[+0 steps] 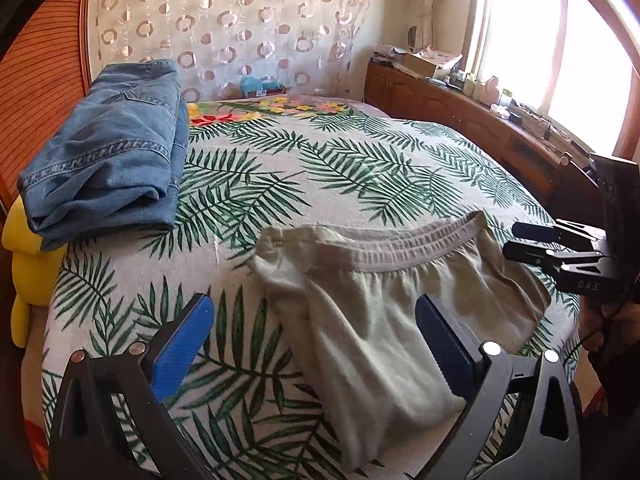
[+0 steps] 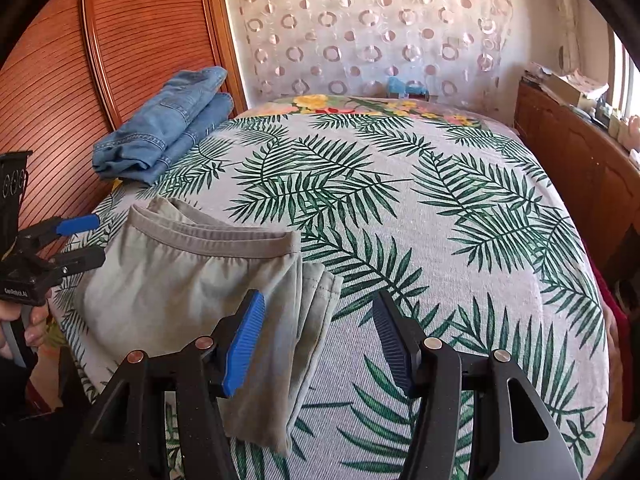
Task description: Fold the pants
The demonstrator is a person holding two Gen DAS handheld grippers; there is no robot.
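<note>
Folded grey-green pants (image 1: 372,312) lie on the palm-leaf bedspread (image 1: 320,168), waistband toward the far side; they also show in the right wrist view (image 2: 180,292). My left gripper (image 1: 314,340) is open above the pants' near left part, holding nothing; it also shows in the right wrist view (image 2: 86,240) at the pants' left edge. My right gripper (image 2: 320,336) is open over the pants' right edge and the bedspread (image 2: 440,220), holding nothing; it also shows in the left wrist view (image 1: 516,240) beside the waistband's right end.
Folded blue jeans (image 1: 108,156) (image 2: 168,128) lie at the far left by the wooden headboard (image 2: 132,40). A yellow plush toy (image 1: 28,264) sits at the left bed edge. A cluttered wooden cabinet (image 1: 480,120) runs under the window on the right.
</note>
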